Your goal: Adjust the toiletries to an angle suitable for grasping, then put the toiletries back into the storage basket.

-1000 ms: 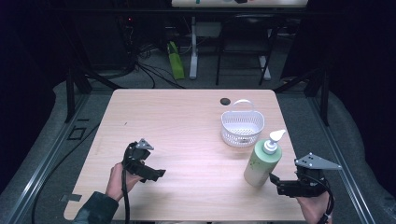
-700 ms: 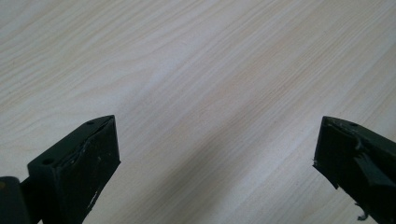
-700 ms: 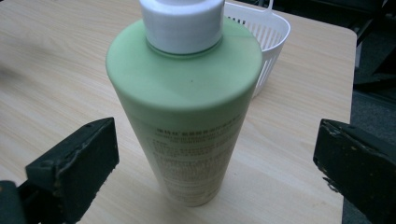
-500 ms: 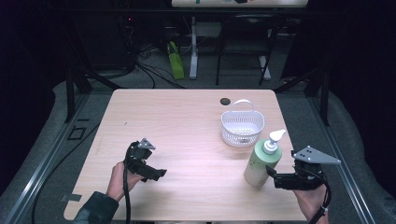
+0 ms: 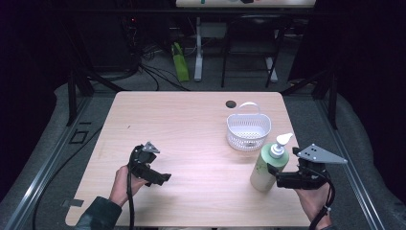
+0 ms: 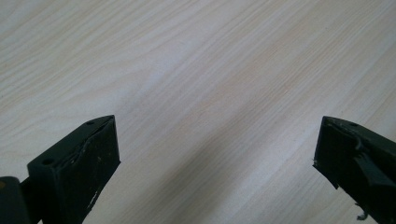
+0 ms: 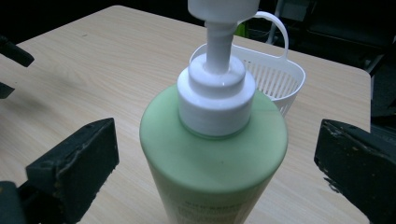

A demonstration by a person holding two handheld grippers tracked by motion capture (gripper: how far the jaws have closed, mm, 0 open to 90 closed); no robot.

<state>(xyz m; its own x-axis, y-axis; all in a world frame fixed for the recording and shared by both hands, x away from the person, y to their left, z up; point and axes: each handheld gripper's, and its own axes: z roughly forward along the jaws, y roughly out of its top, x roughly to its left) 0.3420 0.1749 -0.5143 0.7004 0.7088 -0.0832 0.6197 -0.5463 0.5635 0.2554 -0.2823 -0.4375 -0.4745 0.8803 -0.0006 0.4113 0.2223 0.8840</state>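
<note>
Your right gripper [image 5: 280, 176] sits at the table's [image 5: 191, 120] near right corner, its jaws spread wide on either side of the green pump bottle [image 5: 266, 165] without touching it; in the right gripper view the bottle [image 7: 215, 154] stands upright between the two jaws, white pump on top. The white basket [image 5: 248, 129] stands just beyond the bottle, toward the far right edge, with a small dark disc [image 5: 231, 103] near the far edge behind it. Your left gripper [image 5: 155, 177] is held near the near left corner, jaws spread over bare wood [image 6: 196, 84], pinching nothing.
</note>
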